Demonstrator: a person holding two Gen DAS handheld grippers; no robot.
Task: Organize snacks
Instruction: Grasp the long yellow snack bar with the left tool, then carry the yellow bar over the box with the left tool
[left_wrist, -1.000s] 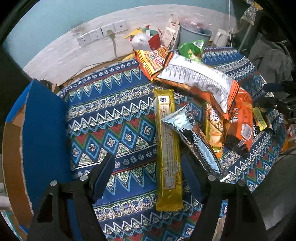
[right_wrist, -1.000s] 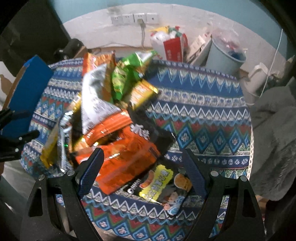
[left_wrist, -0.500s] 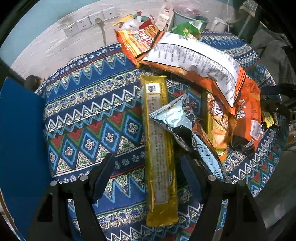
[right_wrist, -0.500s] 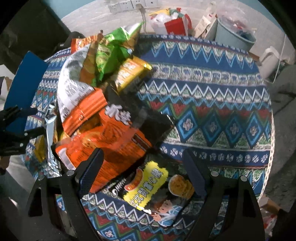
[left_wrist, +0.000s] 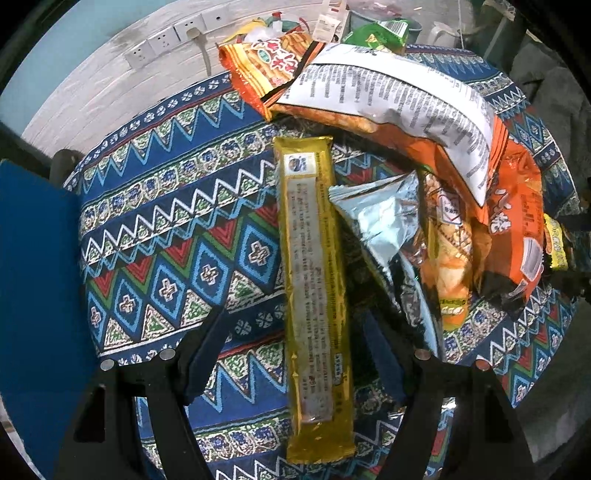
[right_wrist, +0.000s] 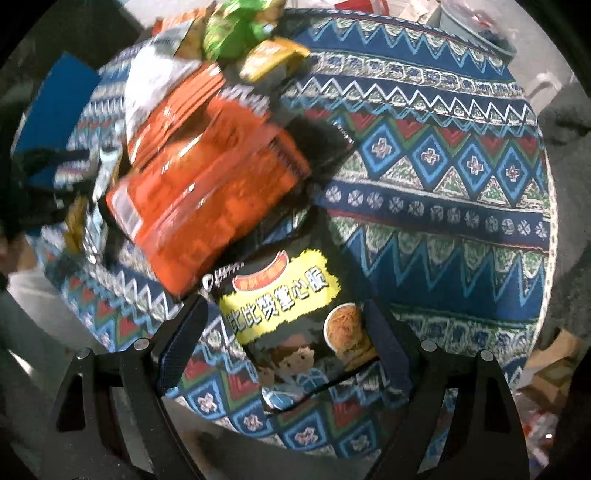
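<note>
Left gripper (left_wrist: 291, 332) spread wide, straddling long gold packet (left_wrist: 314, 295) — no contact. Right gripper (right_wrist: 284, 325) likewise parted around black snack bag (right_wrist: 295, 325) — ungripped.

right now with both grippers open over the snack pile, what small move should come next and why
Probably ease the left gripper down and close on the long gold packet: its jaws are open and already straddle it, and it lies flat on the tablecloth. The right gripper is similarly lined up on the black and yellow bag.
</note>
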